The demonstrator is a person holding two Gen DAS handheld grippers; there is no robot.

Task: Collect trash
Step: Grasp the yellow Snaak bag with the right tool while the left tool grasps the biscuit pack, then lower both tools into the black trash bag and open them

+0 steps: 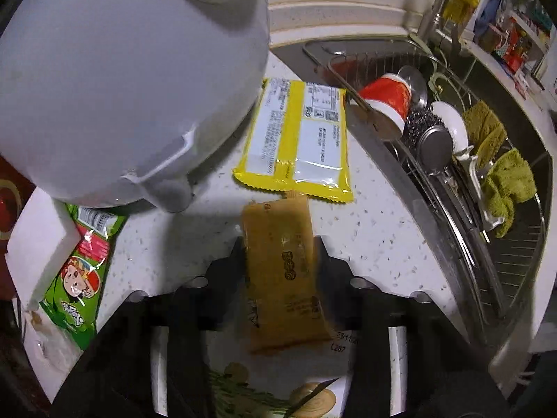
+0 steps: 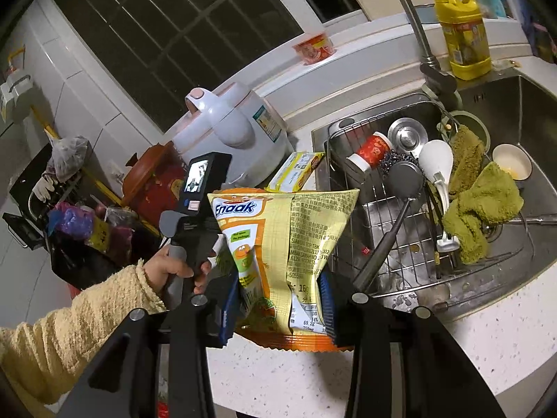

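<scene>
Left hand-held gripper pinching flat tan wrapper on speckled bench; right hand-held gripper clamped on crinkly yellow snack bag.

The snack bag reads "Enaak" at its ten o'clock corner and "16g" lower down; the orange wrapper shows "L287" at five o'clock

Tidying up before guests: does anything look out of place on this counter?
Yes. Snack wrappers litter the counter: a yellow wrapper beside the rice cooker, a green wrapper half under a white block.
</scene>
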